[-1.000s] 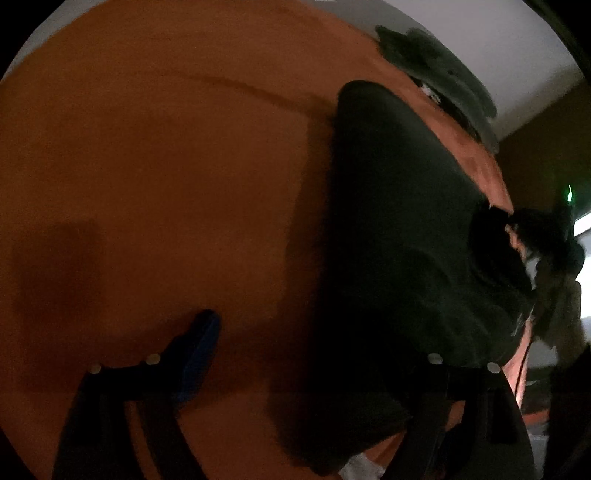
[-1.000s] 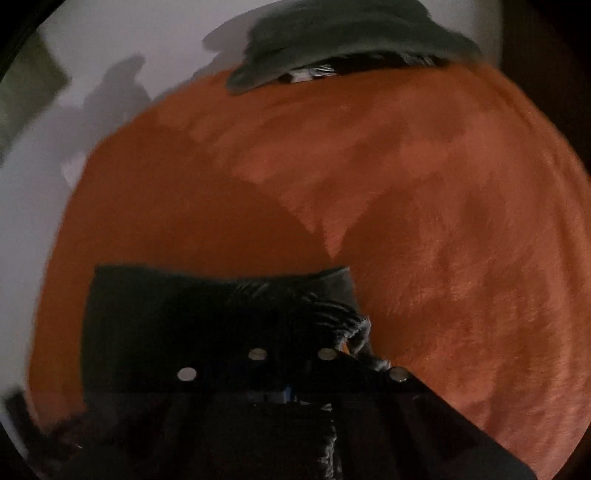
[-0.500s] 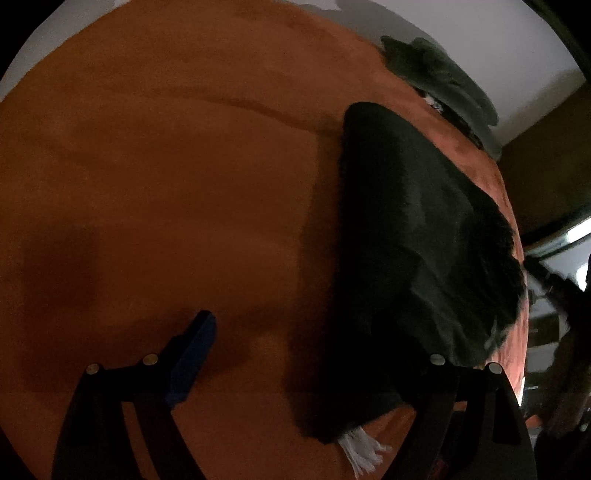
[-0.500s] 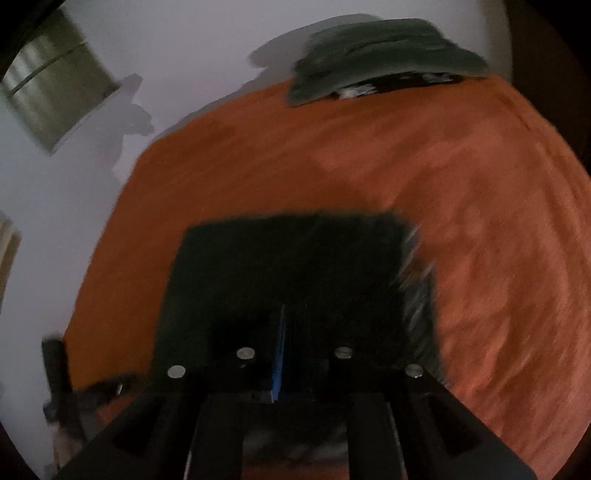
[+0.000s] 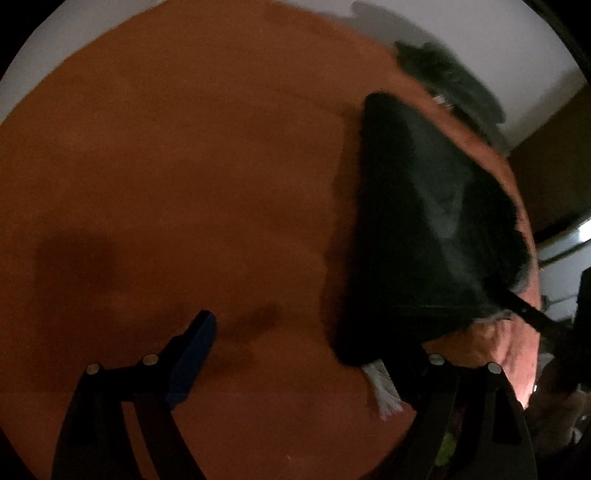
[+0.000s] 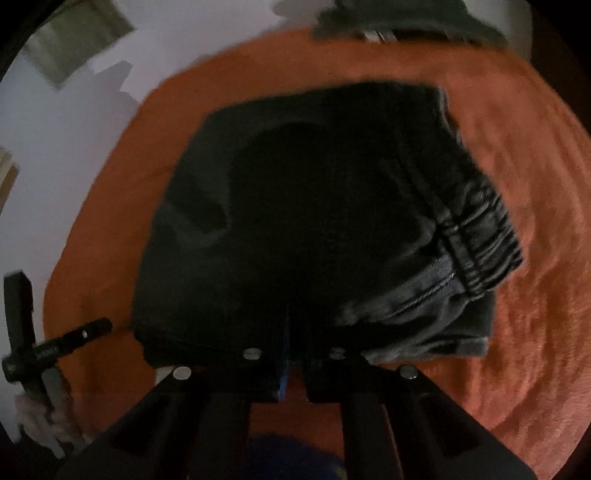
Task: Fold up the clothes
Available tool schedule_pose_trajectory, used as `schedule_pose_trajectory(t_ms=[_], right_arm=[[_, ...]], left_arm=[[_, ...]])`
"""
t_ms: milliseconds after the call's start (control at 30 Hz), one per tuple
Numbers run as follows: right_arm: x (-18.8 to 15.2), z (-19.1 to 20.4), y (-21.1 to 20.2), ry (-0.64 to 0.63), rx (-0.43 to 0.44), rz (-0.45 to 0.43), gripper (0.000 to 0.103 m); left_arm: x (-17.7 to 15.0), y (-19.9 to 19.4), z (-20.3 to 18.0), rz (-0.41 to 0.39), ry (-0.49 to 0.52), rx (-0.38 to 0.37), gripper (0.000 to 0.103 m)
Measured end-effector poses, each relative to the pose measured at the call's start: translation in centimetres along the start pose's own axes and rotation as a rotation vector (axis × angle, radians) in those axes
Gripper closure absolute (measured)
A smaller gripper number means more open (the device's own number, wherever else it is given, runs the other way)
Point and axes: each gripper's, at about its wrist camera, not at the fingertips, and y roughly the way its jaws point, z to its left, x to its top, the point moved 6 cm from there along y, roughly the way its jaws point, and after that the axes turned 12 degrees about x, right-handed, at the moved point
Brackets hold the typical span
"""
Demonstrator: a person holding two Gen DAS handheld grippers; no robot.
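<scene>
Dark trousers (image 6: 314, 229): folded into a compact block, elastic waistband (image 6: 476, 236) at its right side; lying on the orange surface (image 6: 517, 184), toward the right edge in the left wrist view (image 5: 424, 229). White fringe or tag (image 5: 382, 387) shows beneath the near corner.

Right gripper (image 6: 291, 354): fingers pressed nearly together, pinching the near edge of the trousers; only a thin blue sliver of pad visible between them.

Left gripper (image 5: 314, 354): fingers spread wide, holding nothing. Blue-padded finger (image 5: 192, 350) over bare orange surface; the other finger sits at the near corner of the trousers, contact cannot be told.

Pile of grey-green clothes (image 6: 406, 18): at the far edge of the orange surface, against the white wall (image 6: 92, 129), well apart from the trousers.
</scene>
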Motion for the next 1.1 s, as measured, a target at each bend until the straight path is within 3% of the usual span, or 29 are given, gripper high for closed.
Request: schedule_pose_trajectory(t_ms=[67, 367, 533, 600, 633, 667, 700, 833, 900, 1100], right_arm=[[-0.6, 1.3, -0.7, -0.037, 0.013, -0.017, 0.097], [-0.1, 1.2, -0.2, -0.034, 0.009, -0.024, 0.097], [-0.5, -0.3, -0.4, 0.019, -0.001, -0.039, 0.097], [-0.8, -0.9, -0.4, 0.042, 0.003, -0.044, 0.097], [-1.0, -1.0, -0.3, 0.045, 0.005, -0.041, 0.097], [-1.1, -1.0, -0.2, 0.045, 0.005, -0.037, 0.097], [-1.1, -0.9, -0.1, 0.041, 0.009, -0.034, 0.097], [-1.0, 0.0, -0.1, 0.022, 0.026, -0.032, 0.097], [-1.0, 0.5, -0.1, 0.013, 0.036, -0.033, 0.097], [-1.5, 1.5, 0.2, 0.014, 0.052, -0.013, 0.097]], left_arm=[[0.1, -0.5, -0.9, -0.037, 0.064, 0.024, 0.017], [-0.7, 6.3, -4.6, -0.069, 0.166, 0.248, 0.016], [0.2, 3.1, -0.7, -0.115, -0.061, 0.165, 0.017], [0.7, 2.6, 2.0, -0.148, -0.151, 0.259, 0.02], [0.9, 3.7, 3.0, -0.116, -0.184, 0.253, 0.02], [0.9, 5.0, 3.9, -0.055, -0.229, 0.211, 0.028], [1.1, 5.0, 4.6, -0.048, -0.274, 0.186, 0.037], [3.1, 1.6, 4.3, -0.127, -0.331, -0.02, 0.034], [2.8, 1.8, 3.1, -0.122, -0.264, -0.025, 0.029], [2.1, 2.7, 0.0, -0.093, -0.09, -0.034, 0.028]])
